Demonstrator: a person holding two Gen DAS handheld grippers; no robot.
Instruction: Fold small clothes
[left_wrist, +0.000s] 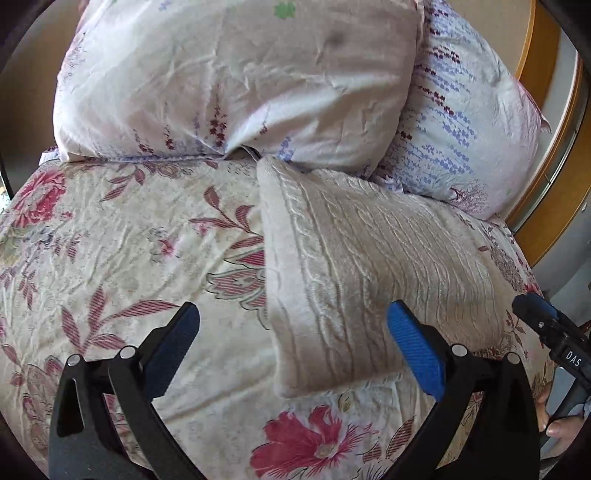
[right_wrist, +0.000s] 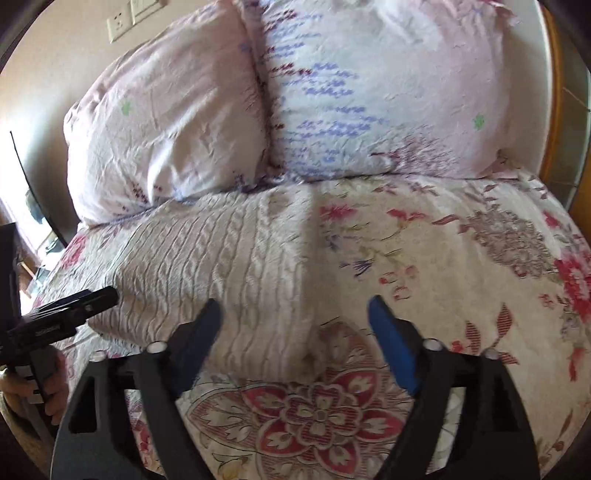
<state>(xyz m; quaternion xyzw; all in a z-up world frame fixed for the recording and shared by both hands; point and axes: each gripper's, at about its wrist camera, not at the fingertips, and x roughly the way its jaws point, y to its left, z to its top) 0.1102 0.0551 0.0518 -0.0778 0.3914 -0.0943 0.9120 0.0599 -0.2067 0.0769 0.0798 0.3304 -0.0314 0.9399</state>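
A cream cable-knit garment (left_wrist: 369, 258) lies folded into a thick rectangle on the floral bedspread (left_wrist: 129, 251), its far end against the pillows. My left gripper (left_wrist: 293, 310) hangs open just above the garment's near left corner, with nothing pressed between its blue pads. In the right wrist view the same garment (right_wrist: 221, 258) stretches to the left, and my right gripper (right_wrist: 294, 303) is open over its near right edge, holding nothing. Each gripper shows in the other's view: the right gripper (left_wrist: 535, 306) at the far right, the left gripper (right_wrist: 99, 295) at the far left.
Two pale floral pillows (left_wrist: 240, 81) (left_wrist: 461, 122) lean at the head of the bed. A wooden headboard (left_wrist: 535, 55) curves behind them. A wall socket (right_wrist: 120, 24) sits above. A person's hand (left_wrist: 557, 424) grips the right handle. The bedspread (right_wrist: 461, 258) extends to the right.
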